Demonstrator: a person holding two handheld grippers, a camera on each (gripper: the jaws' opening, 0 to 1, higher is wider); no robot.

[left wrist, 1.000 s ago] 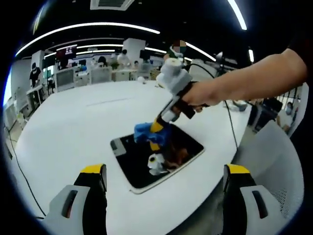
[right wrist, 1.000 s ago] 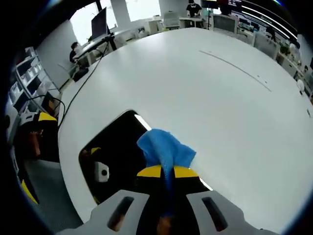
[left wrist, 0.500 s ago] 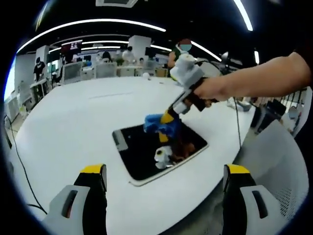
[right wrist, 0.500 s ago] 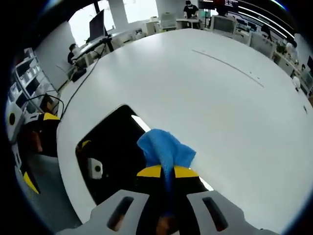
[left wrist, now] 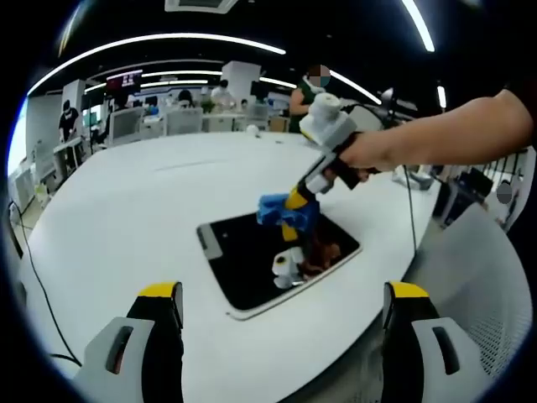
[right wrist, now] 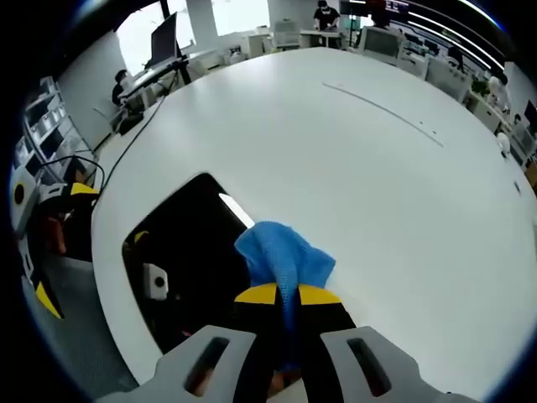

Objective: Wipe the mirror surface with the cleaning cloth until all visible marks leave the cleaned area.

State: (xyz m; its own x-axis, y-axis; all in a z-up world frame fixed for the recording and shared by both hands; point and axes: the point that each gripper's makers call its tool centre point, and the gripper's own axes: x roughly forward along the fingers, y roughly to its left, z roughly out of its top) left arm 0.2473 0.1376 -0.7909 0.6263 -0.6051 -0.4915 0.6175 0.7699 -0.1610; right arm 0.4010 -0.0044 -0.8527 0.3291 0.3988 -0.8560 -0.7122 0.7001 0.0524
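Right tongs press blue cloth onto unlabelled mirror.

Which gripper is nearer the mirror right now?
Right. The right gripper presses the blue cloth at the mirror's far edge; the left gripper hangs open, back from its near edge.

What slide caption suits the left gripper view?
Right gripper presses a blue cleaning cloth onto the mirror.

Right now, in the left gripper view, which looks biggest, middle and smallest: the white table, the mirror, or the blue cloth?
Largest to smallest, as they look:
1. White table, spanning most of the picture.
2. Mirror, lying flat on it.
3. Blue cloth, a small bunch in the right gripper over the mirror.
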